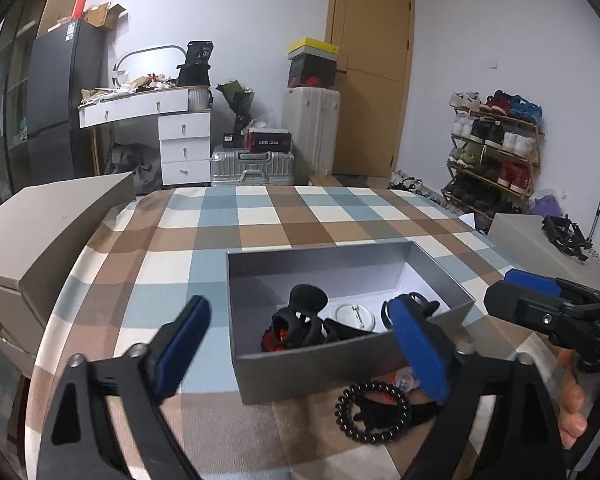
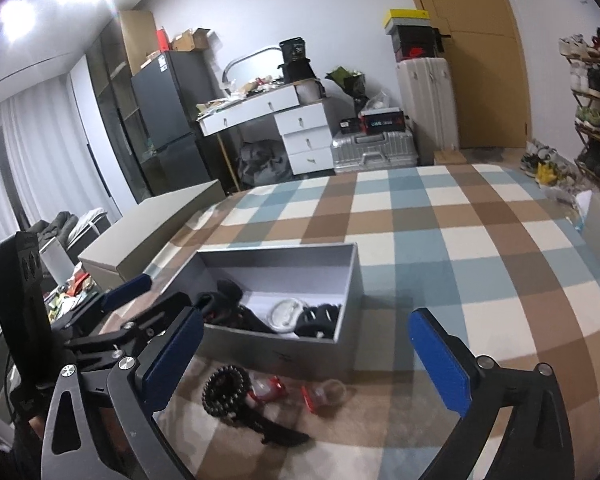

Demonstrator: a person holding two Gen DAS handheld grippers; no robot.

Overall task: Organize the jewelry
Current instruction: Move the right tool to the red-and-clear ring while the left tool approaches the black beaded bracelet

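A grey open box (image 1: 312, 364) (image 2: 340, 344) sits on the checked tablecloth and holds black hair claws (image 1: 300, 320), a round white case (image 1: 353, 316) (image 2: 286, 310) and other dark pieces. In front of the box lie a black bead bracelet (image 1: 374, 412) (image 2: 225, 394), clear red-trimmed clips (image 2: 322, 394) and a black clip (image 2: 280, 432). My left gripper (image 1: 300, 356) is open and empty, hovering over the box's near wall. My right gripper (image 2: 304, 364) is open and empty, above the loose items; it also shows at the right of the left wrist view (image 1: 540, 304).
A beige box lid (image 1: 52, 232) (image 2: 152, 232) lies at the table's left edge. Another grey box (image 1: 540, 244) with a black item on it stands at the right. Behind are a desk, suitcases, a shoe rack and a door.
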